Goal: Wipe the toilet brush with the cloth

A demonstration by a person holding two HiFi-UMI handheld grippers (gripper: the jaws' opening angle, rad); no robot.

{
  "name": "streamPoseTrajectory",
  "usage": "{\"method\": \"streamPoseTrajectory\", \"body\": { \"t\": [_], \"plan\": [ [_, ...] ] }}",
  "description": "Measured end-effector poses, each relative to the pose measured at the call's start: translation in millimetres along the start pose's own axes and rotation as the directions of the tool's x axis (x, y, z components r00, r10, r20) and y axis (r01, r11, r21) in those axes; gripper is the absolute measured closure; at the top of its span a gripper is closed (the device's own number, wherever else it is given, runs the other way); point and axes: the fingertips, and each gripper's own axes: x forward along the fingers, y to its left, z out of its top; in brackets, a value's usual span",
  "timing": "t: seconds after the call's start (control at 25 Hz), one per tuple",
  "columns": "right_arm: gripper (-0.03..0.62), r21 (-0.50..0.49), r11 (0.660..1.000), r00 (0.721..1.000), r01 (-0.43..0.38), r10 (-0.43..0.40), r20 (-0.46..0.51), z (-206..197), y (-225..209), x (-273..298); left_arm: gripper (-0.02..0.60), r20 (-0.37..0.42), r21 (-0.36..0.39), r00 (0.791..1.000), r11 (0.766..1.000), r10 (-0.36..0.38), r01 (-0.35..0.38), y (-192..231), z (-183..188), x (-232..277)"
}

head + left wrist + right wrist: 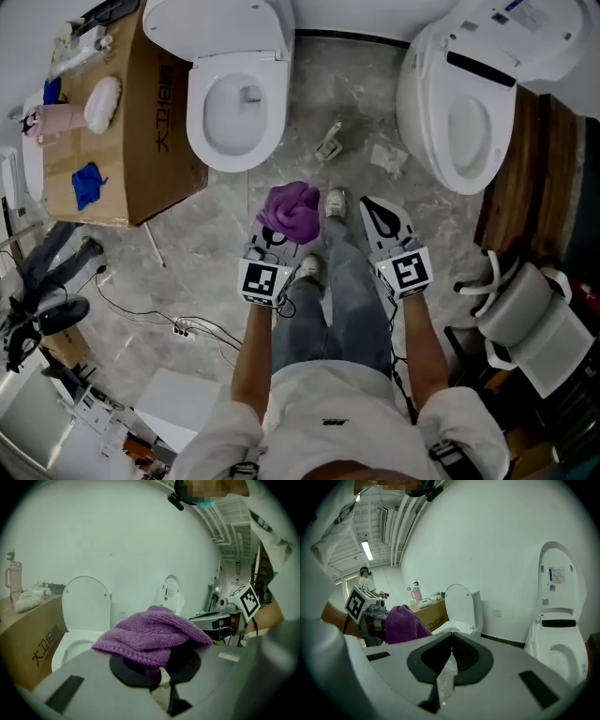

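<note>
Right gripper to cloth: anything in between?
Nothing visible. The cloth is clamped in the left gripper, and the right gripper, shut and empty, has open air across to it.

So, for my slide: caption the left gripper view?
Left gripper shut on purple cloth, open toilet behind.

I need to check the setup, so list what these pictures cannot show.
- Toilet brush: no view shows one clearly; the white item on the box is too small to name.
- Left jaws' tips: left gripper view, covered by the cloth.
- Floor scraps: head view, too small.
</note>
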Motion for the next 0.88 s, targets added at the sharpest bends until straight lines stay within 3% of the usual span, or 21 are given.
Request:
{"method": "streamPoseTrajectory", "body": {
  "t": [0.44, 0.88],
  "plan": [
    [0.599, 0.015, 1.000, 0.996, -0.009, 0.010, -0.084, -93, -49, 61, 0.538, -0.063, -0.020, 0.997, 0.999, -0.033, 0.031, 25, -78, 82],
    [0.599, -0.046, 0.999, 0.993, -0.015, 0.010, -0.117, -203, -62, 104, 0.538, -0.068, -0.009, 0.996, 0.998, -0.065, 0.064, 37, -181, 112]
  ]
}}
